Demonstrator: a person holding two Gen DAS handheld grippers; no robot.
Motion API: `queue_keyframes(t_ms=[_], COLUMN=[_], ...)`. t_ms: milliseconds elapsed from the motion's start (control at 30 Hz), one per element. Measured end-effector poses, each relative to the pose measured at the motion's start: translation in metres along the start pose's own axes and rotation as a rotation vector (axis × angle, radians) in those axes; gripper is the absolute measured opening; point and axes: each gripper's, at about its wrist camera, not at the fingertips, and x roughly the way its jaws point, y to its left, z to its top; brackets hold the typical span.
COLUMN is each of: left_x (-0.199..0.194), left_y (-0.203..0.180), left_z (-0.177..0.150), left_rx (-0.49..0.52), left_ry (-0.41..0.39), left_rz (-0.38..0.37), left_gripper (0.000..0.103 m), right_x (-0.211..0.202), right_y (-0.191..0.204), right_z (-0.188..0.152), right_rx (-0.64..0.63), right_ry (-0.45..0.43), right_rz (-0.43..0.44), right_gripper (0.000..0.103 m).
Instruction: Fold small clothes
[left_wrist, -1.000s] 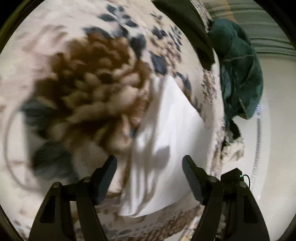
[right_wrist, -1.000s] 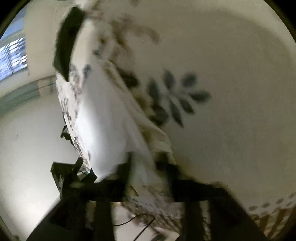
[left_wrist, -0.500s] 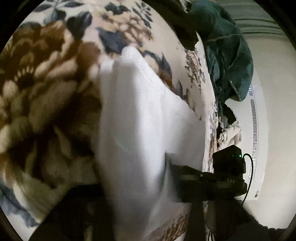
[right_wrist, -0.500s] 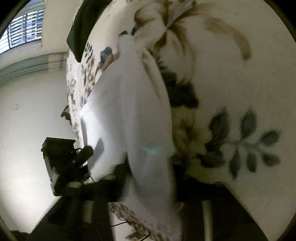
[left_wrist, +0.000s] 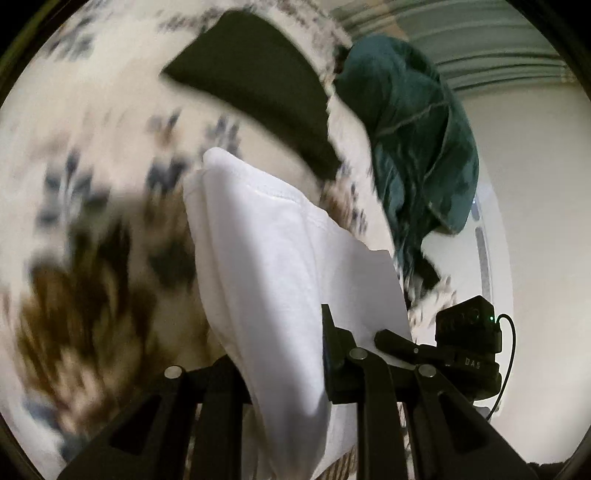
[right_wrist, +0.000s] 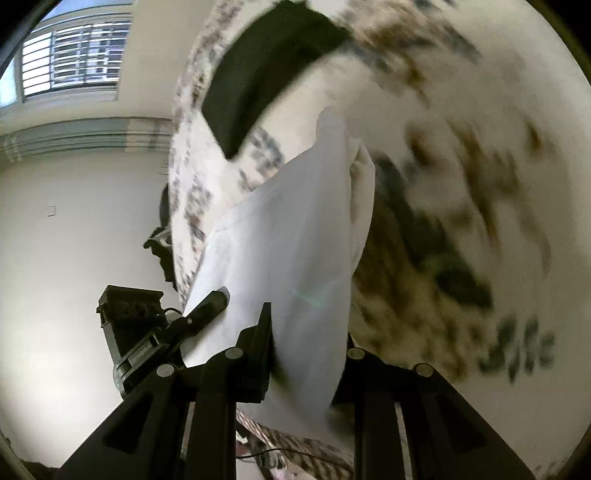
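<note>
A small white garment (left_wrist: 273, 266) hangs stretched between my two grippers above a floral bedspread (left_wrist: 85, 155). My left gripper (left_wrist: 284, 354) is shut on one edge of it; the cloth drapes over the left finger and hides it. My right gripper (right_wrist: 306, 347) is shut on the other edge of the white garment (right_wrist: 295, 236), which covers the gap between the fingers. Each gripper shows in the other's view: the right one (left_wrist: 436, 350) and the left one (right_wrist: 166, 328), both touching the cloth's edge.
A black folded cloth (left_wrist: 258, 85) lies further up the bedspread, also in the right wrist view (right_wrist: 266, 70). A dark green garment (left_wrist: 413, 147) hangs at the bed's edge. A white wall (right_wrist: 74, 229) and a window (right_wrist: 70, 62) are beyond.
Both grippers went from open or blurred over the flat white garment to shut on it, and have lifted it off the bedspread and carried it toward the black cloth.
</note>
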Motion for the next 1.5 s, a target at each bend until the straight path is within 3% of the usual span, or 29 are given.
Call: queue_keyframes(t_ms=[200,367,533,667,733,767,833,867,900,967,1033,1100,1233,1500], left_x=[0.009,0.048,0.086,0.097,0.088,0.082,0.072,0.066,0.062,0.053,0.045,0.034,0.016,-0.034], left_y=[-0.018,-0.017,0.014,0.038,0.034,0.028,0.013,0.002,-0.010,-0.021,-0.027,-0.036,-0.055,-0.121], left_z=[0.128,0.240,0.298,0.301,0.294,0.289,0.279,0.271,0.261,0.244,0.229,0.209,0.188,0.151], left_rx=[0.047,0.100,0.098,0.022,0.025,0.042,0.087,0.134,0.182,0.229,0.246,0.262,0.265,0.263], left_ry=[-0.088,-0.119,-0.069,0.001,-0.013,-0.026,-0.051,-0.070,-0.093,-0.129,-0.149,-0.165,-0.188,-0.258], left_rz=[0.003,0.043,0.110,0.137,0.163,0.204,0.311,0.414,0.517,0.619,0.691,0.741,0.788,0.777], left_gripper=[0.016,0.016,0.020,0.027,0.034,0.042,0.068,0.097,0.103,0.103,0.103,0.103,0.103,0.103], right_x=[0.012,0.040,0.077,0.109,0.116,0.114,0.105,0.100,0.096,0.088,0.085,0.080,0.054,-0.041], right_y=[0.060,0.093,0.099,0.083,0.083,0.085,0.098,0.102,0.107,0.122,0.135,0.141,0.152,0.205], right_z=[0.119,0.230,0.319,0.356,0.362,0.360,0.354,0.347,0.340,0.319,0.297,0.279,0.245,0.168], right_rx=[-0.082,-0.114,-0.141,-0.128,-0.127,-0.135,-0.199,-0.224,-0.250,-0.329,-0.407,-0.447,-0.449,-0.436], right_ry=[-0.055,-0.109,-0.129,-0.100,-0.062,-0.056,-0.098,-0.116,-0.138,-0.185,-0.224,-0.245,-0.302,-0.433], right_rz=[0.042,0.069,0.038,-0.010,-0.085,-0.114,-0.231,-0.284,-0.344,-0.525,-0.695,-0.784,-0.860,-0.891], right_gripper=[0.022,0.022,0.022,0.024,0.030,0.041,0.064,0.081,0.088,0.089,0.099,0.102,0.103,0.103])
